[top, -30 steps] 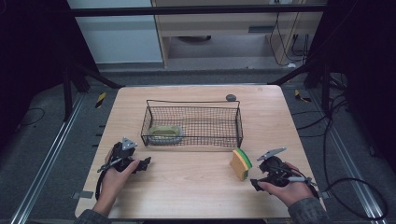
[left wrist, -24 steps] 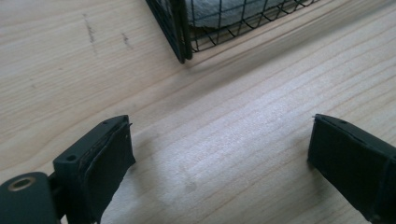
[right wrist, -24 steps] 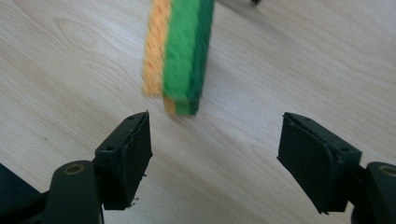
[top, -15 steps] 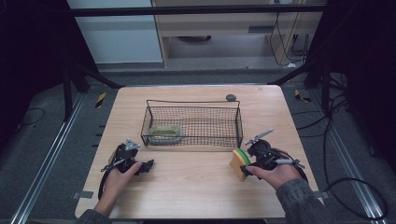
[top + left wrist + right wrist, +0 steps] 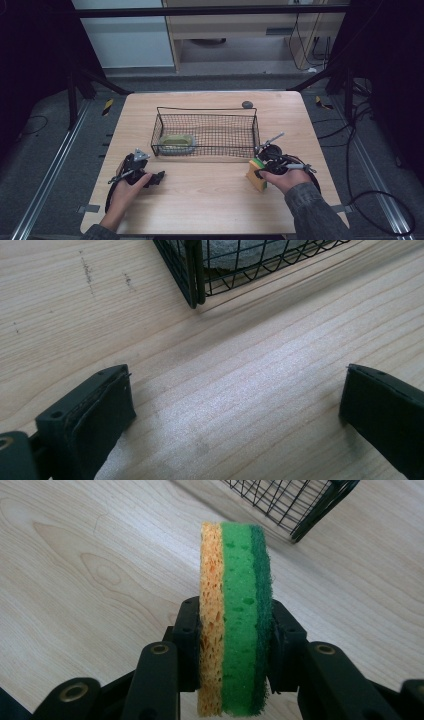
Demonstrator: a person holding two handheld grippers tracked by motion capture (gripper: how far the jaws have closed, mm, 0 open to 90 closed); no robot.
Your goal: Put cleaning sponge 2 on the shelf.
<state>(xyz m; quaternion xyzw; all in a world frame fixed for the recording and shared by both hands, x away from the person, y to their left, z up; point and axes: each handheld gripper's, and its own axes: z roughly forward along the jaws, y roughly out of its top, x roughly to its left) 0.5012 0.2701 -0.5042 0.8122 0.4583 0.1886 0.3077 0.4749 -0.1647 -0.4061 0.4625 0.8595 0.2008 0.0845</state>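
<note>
Sponge and basket set the geometry: the right gripper [image 5: 235, 645], whose jaws had just been closing, clamped the yellow-and-green layered sponge [image 5: 235, 615] on its two broad faces, standing on edge just above the wooden tabletop [image 5: 200, 200]. The black wire-mesh basket [image 5: 205, 131] lay just ahead and leftward, nearer this hand. The left gripper [image 5: 235, 405] rested wide open, holding nothing, beside the basket's near-left corner.

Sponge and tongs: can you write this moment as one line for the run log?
right tongs: just closed, shut on sponge | left tongs: open, nothing between, over table | basket: green thing inside
</note>
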